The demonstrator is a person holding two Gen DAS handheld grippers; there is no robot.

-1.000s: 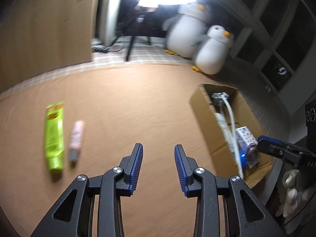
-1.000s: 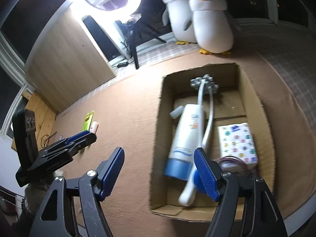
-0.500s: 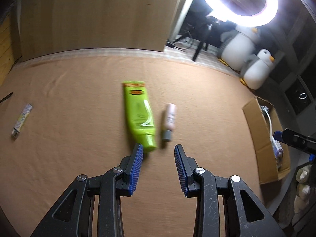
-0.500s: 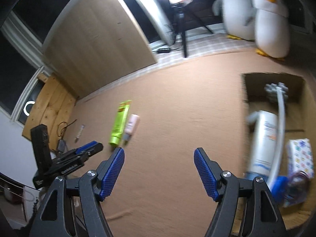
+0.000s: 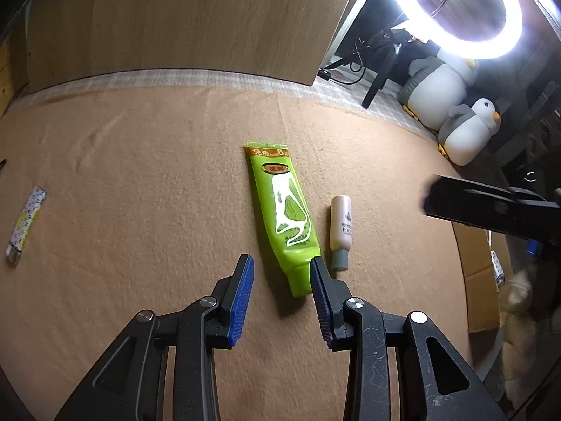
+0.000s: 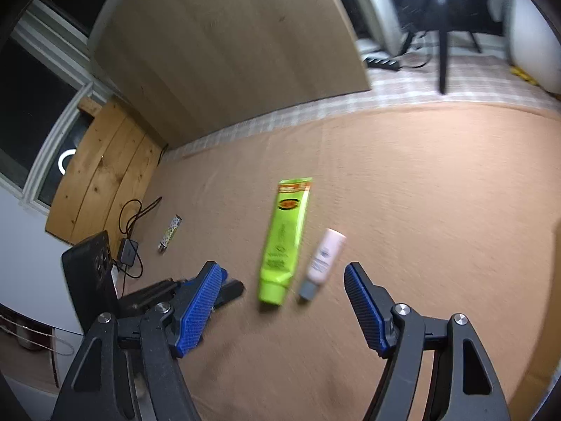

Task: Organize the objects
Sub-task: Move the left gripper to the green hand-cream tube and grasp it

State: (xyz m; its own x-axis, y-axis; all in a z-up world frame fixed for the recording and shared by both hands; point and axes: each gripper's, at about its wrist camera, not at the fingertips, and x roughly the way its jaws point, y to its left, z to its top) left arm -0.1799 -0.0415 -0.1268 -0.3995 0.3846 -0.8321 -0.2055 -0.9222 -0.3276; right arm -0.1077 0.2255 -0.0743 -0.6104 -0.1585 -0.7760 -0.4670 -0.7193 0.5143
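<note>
I am holding my left tongs [image 5: 280, 270] released over the tan cloth [image 5: 140, 182], their blue pads apart with nothing between them, and the cap end of the green tube [image 5: 284, 217] is lying just ahead of the tips, the cap looking close to the right pad, though I cannot tell if it is touching. The tube is lying flat, stretching away from me with its crimped orange end farthest off. Just to its right, beside it and apart from it, the pink bottle [image 5: 340, 229] is lying flat too, grey cap toward me. Well off to the left of these tongs a small patterned stick [image 5: 26, 224] is resting on the cloth. To the right, the dark bar of my other tool is crossing the view, and beyond it an edge of the cardboard box [image 5: 480, 280] is showing. Farther on, a wooden board [image 5: 175, 21] is standing at the cloth's far edge, with two penguin toys [image 5: 452, 105] and a ring light [image 5: 455, 3] off to the far right. I am holding my right tongs [image 6: 284, 277] released as well, pads set wide and gripping nothing; the tube [image 6: 284, 242] and the bottle [image 6: 322, 263] are lying just ahead, between the lines of the two pads, slightly blurred. Past the left pad my left tongs are showing, and farther left the stick [image 6: 170, 232] is lying near a cable [image 6: 135, 217].
</note>
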